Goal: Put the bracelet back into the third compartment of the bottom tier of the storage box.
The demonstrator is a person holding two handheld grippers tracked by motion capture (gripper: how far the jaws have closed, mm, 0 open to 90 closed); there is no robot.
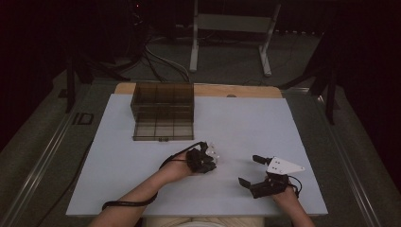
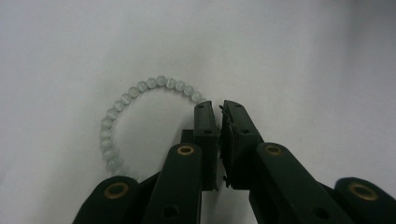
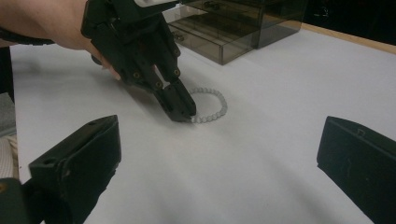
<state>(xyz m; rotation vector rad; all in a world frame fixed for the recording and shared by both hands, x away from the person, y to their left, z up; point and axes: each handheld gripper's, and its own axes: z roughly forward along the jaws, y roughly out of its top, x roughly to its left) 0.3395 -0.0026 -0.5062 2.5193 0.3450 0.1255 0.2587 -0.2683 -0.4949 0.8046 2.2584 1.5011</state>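
The tabletop point(image 1: 142, 179) carries a smoky, see-through drawer box point(image 1: 163, 111) at its far side. Nearer the person than that box, and a little to its right, lies a bracelet point(image 3: 212, 105) of pale round beads. It is probably light and limp, the smooth beads apt to slip and roll, so a pinch across the strand at one point suits it best. The left claw point(image 2: 218, 108) is pinched shut on the strand at the ring's edge. The right claw point(image 1: 251, 169), further right of the box, gapes wide and holds nothing.
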